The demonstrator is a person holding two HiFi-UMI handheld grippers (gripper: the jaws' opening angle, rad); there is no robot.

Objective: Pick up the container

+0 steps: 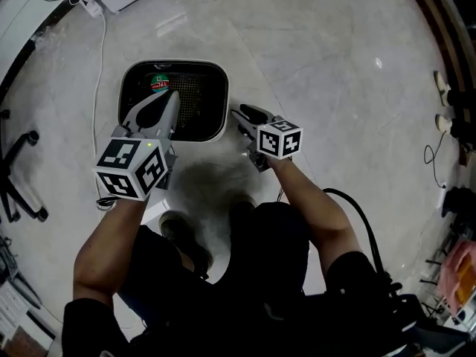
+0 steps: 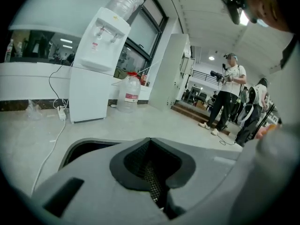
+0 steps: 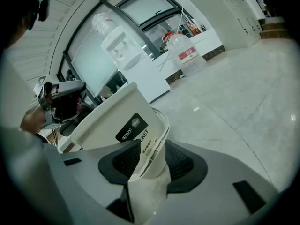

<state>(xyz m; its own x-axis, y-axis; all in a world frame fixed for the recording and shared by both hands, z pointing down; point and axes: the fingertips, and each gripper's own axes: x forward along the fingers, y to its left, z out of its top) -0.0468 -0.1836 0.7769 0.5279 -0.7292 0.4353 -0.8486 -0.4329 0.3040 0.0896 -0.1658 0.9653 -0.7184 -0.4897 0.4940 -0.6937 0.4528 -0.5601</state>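
Between the right gripper's (image 3: 149, 150) jaws runs the container's (image 3: 115, 121) white wall. The jaws are spread wide with the rim through the gap, and the pads do not visibly press on it. A black label (image 3: 135, 128) is on that wall, its print only partly readable. In the head view the right gripper (image 1: 239, 116) has its tips at the container's (image 1: 195, 63) right edge and points forward and down.

The left gripper (image 2: 151, 143) has its jaws fully together and holds nothing; black mesh (image 2: 149, 179) shows just below the closed tips. In the head view the left gripper (image 1: 174, 95) is over the left half of the container's open top. I cannot tell whether it touches.

The container is white with a rounded-rectangle rim and dark mesh inside. It stands on the pale stone floor (image 1: 320, 65) just ahead of the wearer's feet. A round green and red thing (image 1: 160, 82) lies inside at the far left corner, just beyond the left tips.

Further out in the left gripper view, a white water dispenser (image 2: 96, 64) stands by the wall with a bottle on top. A water jug (image 2: 129, 93) stands on the floor just beside it, and a white cable (image 2: 51, 139) trails across the floor toward the container. A person (image 2: 228, 95) stands well apart at the right, holding a dark device.
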